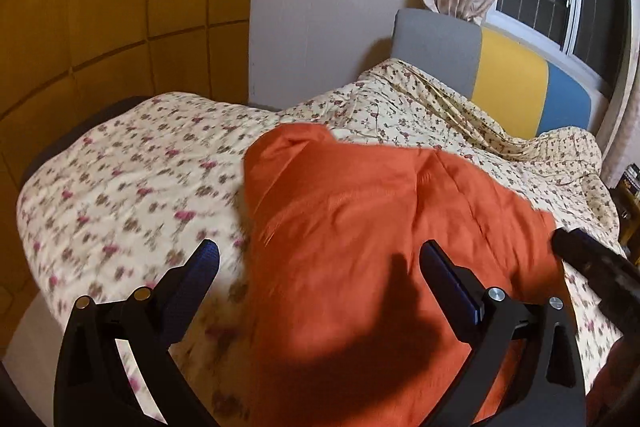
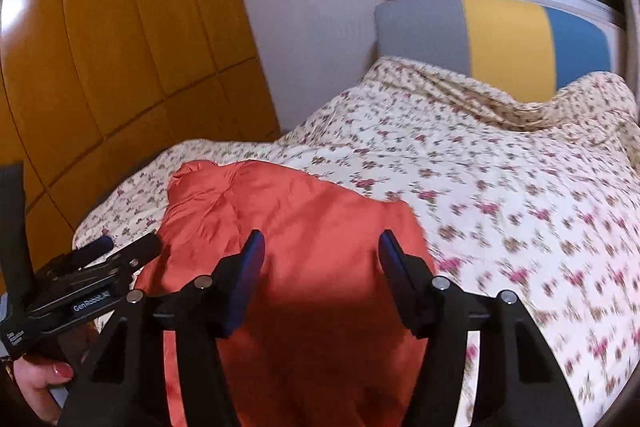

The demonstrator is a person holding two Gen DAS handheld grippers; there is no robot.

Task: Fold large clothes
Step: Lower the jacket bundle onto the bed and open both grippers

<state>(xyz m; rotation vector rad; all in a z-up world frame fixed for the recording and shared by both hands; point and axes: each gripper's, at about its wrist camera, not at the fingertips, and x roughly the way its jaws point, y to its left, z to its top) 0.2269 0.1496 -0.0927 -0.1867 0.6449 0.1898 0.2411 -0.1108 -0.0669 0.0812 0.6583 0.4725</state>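
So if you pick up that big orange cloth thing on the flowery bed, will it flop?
Probably floppy: the orange fabric garment already lies in soft folds on the floral quilt. It looks thin, so likely light. Its slight sheen hints it could slip.

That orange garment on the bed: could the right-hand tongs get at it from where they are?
Probably yes. The right tongs hang open directly over the orange garment, which lies spread on the floral bedspread with nothing lying on top; the left tongs sit off at its edge.
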